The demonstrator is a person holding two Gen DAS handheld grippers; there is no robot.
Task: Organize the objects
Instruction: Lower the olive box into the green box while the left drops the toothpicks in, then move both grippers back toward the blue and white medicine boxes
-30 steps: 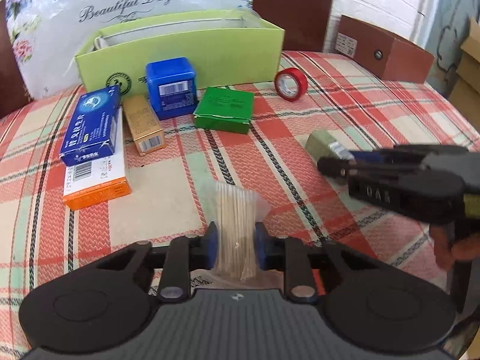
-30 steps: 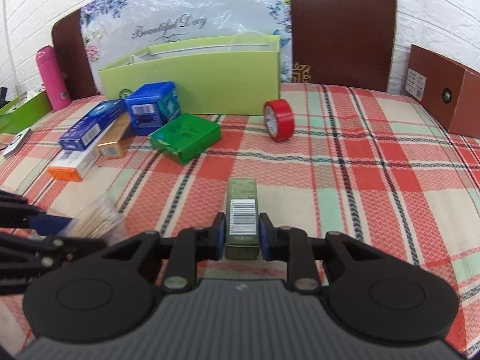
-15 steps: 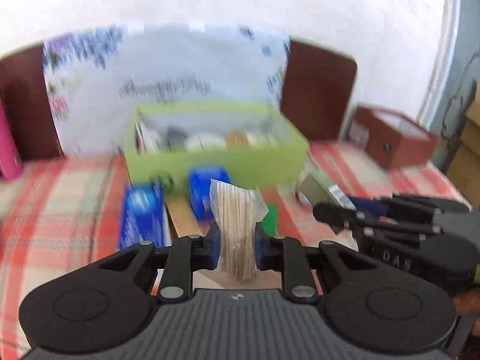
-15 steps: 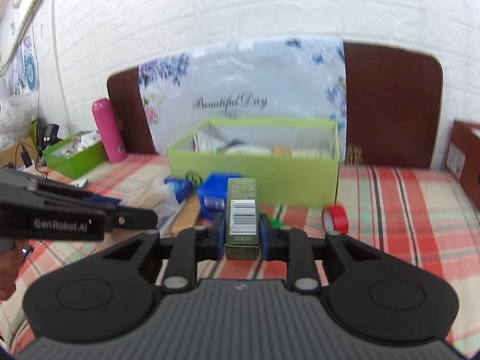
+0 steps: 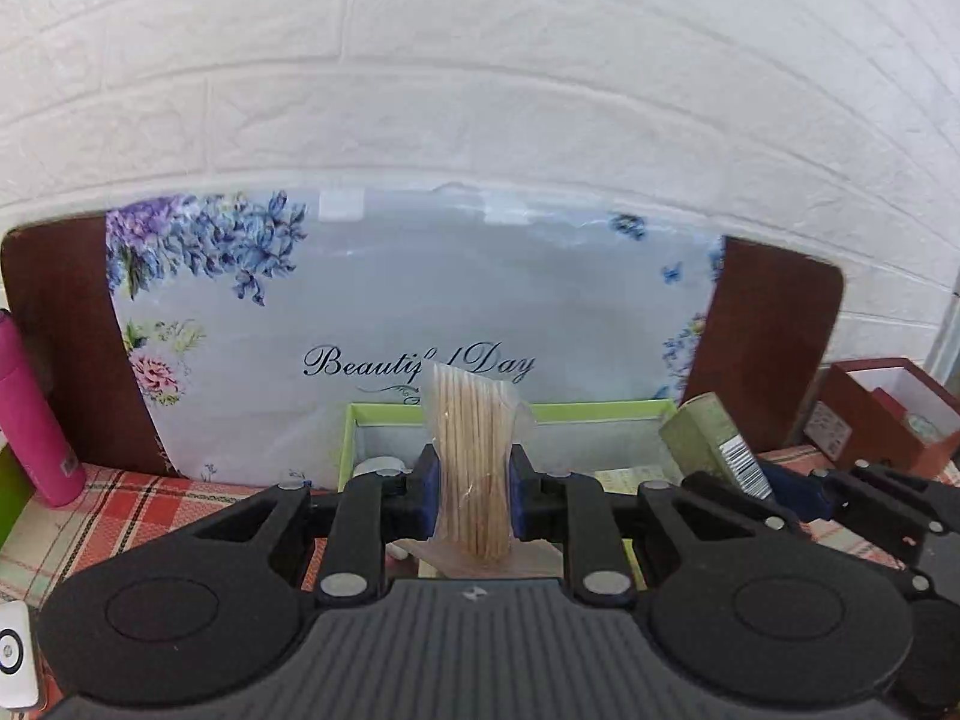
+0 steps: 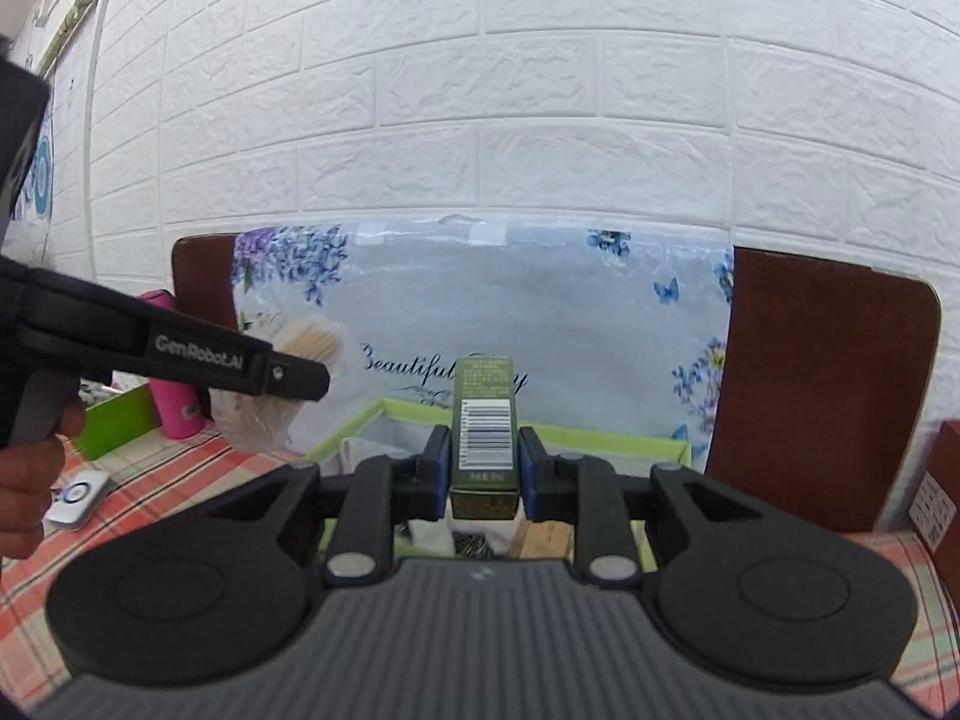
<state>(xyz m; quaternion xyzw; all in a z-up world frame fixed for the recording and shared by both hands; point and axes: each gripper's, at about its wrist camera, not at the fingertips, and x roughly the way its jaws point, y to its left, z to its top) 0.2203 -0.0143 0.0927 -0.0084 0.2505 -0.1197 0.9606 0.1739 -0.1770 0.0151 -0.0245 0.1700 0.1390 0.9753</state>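
My left gripper (image 5: 474,495) is shut on a clear bag of wooden toothpicks (image 5: 474,450) and holds it upright above the near rim of the lime green box (image 5: 600,411). My right gripper (image 6: 485,471) is shut on a small olive green carton with a barcode (image 6: 485,432), also raised over the green box (image 6: 600,441). The olive carton shows in the left wrist view (image 5: 714,441) at the right, tilted. The toothpick bag shows in the right wrist view (image 6: 300,348) at the left. Several items lie inside the box, mostly hidden by the grippers.
A floral "Beautiful Day" board (image 5: 420,324) leans on the white brick wall behind the box. A pink bottle (image 5: 30,420) stands at the left, a brown box (image 5: 882,414) at the right. A white device (image 6: 78,495) lies on the plaid cloth.
Both grippers rose from the table with their loads and moved forward to above the green box. The loose boxes and red tape on the cloth dropped out of view.
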